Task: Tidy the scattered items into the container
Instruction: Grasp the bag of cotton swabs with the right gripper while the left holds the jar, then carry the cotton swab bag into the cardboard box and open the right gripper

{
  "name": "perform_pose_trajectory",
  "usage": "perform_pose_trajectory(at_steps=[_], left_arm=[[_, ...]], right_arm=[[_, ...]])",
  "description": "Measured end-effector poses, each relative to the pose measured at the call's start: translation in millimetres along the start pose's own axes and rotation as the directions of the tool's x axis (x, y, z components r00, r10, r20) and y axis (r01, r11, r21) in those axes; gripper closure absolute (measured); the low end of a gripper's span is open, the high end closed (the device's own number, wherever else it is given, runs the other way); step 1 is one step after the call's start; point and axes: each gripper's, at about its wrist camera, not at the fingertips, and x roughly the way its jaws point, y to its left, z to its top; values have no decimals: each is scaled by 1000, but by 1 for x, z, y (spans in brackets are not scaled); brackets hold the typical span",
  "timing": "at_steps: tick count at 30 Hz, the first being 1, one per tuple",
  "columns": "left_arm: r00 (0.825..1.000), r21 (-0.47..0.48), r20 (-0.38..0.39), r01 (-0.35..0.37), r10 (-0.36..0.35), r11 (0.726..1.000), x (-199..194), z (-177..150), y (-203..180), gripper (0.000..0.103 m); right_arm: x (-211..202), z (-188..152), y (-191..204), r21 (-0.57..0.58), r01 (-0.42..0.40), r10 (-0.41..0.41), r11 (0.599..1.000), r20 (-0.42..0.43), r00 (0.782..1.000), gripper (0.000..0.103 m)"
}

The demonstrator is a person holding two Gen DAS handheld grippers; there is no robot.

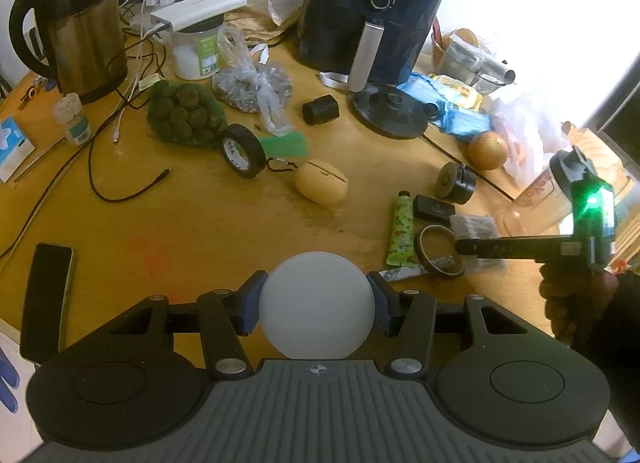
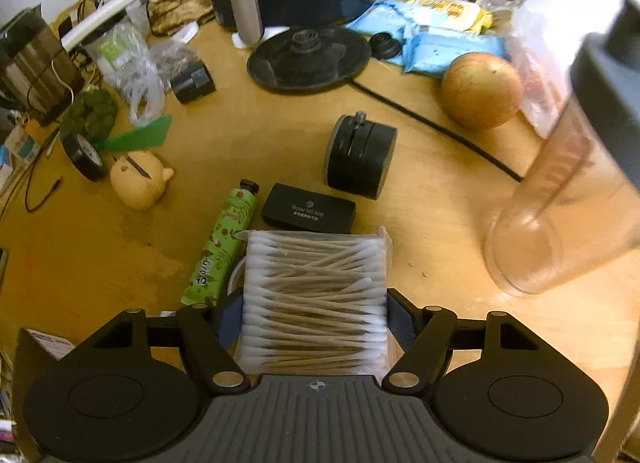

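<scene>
Left tongs (image 1: 317, 305) pinch a round white disc-shaped object (image 1: 317, 303), both blue pads pressed against its sides, held above the wooden tabletop (image 1: 200, 223). Right tongs (image 2: 314, 323) clamp a clear pack of cotton swabs (image 2: 316, 295) from both sides; pads contact the wrapper edges, pack's far end reaching toward a black rectangular case (image 2: 308, 213). Whether the pack rests on the tabletop or is lifted clear cannot be told. Green tube (image 2: 222, 247) lies just left of the pack, a tape ring partly hidden under both. Black cylindrical weight (image 2: 360, 157) stands beyond the case; onion (image 2: 482, 91) farther back right, near blue wipe packets (image 2: 436, 49). Clear plastic container (image 2: 560, 199) stands at right, tilted in view, apparently empty at the base. Black tape roll (image 1: 242, 151) and tan earbud-style pouch (image 1: 320, 183) sit mid-tabletop. Phone (image 1: 46, 299) lies at left edge.
</scene>
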Motion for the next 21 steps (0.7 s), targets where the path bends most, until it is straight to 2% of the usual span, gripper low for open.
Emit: perform_pose_trajectory(at_steps=[6,21], left_arm=[[1000,7,1,6,-6,1000,-1,-1,-3,51],[999,51,-14,34,-33,998,3,-4,-18,51]], right_arm=[[-33,-13,2,48,13,-15,999,43,999,29],[-112,-36,17,132,-86,68,988,135,989,29]])
